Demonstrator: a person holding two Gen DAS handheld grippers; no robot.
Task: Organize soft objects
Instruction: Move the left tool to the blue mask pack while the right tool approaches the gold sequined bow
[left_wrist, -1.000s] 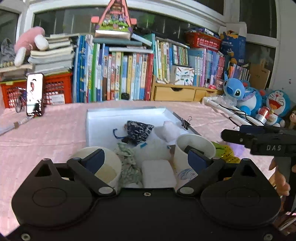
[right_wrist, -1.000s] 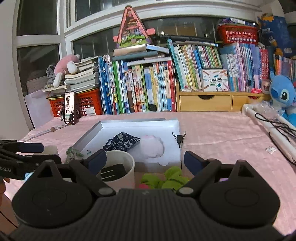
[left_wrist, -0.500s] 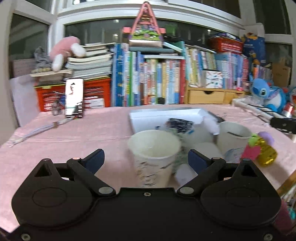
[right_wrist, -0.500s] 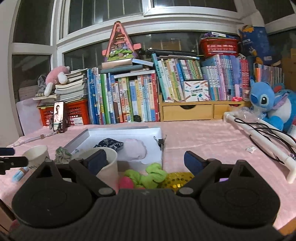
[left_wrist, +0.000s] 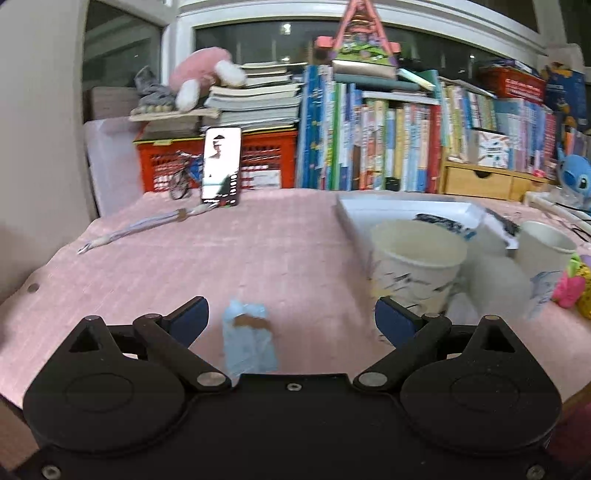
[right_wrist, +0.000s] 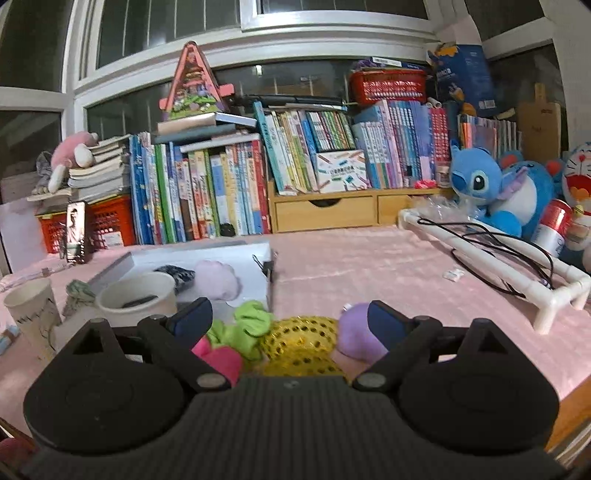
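Observation:
My left gripper (left_wrist: 291, 319) is open just above the pink tablecloth, and a small pale-blue soft packet (left_wrist: 249, 341) lies between its fingers, untouched. My right gripper (right_wrist: 290, 319) is open too. Between and just beyond its fingers lies a heap of soft toys: a green piece (right_wrist: 243, 328), a pink one (right_wrist: 221, 360), a yellow sequinned ball (right_wrist: 299, 345) and a purple ball (right_wrist: 354, 336). A white tray (right_wrist: 255, 254) farther back holds a dark patterned pouch (right_wrist: 177, 275) and a pale pink fluffy pad (right_wrist: 218, 282).
Two paper cups stand near the tray, one patterned (left_wrist: 415, 262) and one (right_wrist: 136, 301) with a dark item inside. A phone (left_wrist: 221, 171) leans on a red crate. Books, wooden drawers and blue plush toys (right_wrist: 484, 188) fill the back. A white pipe frame (right_wrist: 491, 258) with cables lies on the right.
The left gripper swung left and sank, away from the cups and tray, until the pale-blue packet came between its fingers. The right gripper drew back and lowered, bringing the soft toys between its fingers.

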